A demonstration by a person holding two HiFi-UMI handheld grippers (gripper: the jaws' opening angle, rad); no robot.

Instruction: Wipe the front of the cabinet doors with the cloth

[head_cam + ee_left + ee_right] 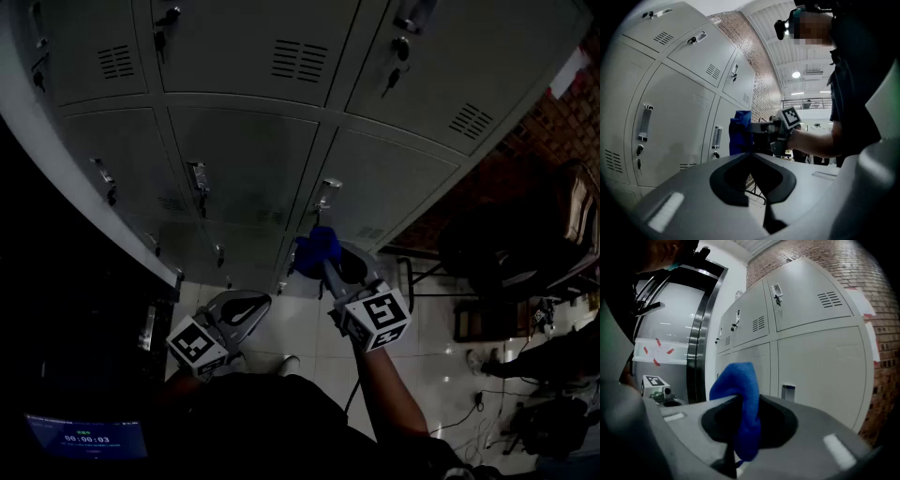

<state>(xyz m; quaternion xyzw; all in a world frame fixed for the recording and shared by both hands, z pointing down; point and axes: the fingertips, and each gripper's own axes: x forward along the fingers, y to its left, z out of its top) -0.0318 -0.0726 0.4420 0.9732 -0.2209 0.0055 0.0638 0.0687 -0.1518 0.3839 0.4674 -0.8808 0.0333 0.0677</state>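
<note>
1. Far to the left in the head view, low down: a small lit screen [86, 438] amid dark surroundings.
2. Next along: left gripper [251, 302], held low over pale floor tiles [302, 330], well short of the lockers. Jaws closed tip to tip in its own view, with nothing between them.
3. Ahead and above: a bank of grey metal locker doors [246, 161], each with vent slots and a latch handle [199, 176].
4. Right of centre: right gripper [327, 269], raised toward a lower locker door. Jaws pinched on a blue cloth [316, 249], which bulges in a fold above the tips and hangs in a tail below them in the right gripper view.
5. Cloth held just beside the door face, below another latch handle. Cannot tell whether touching or a little apart.
6. Farther right: a red brick wall [553, 131] at the end of the lockers, and a dark chair [553, 244] standing on the tiles.
</note>
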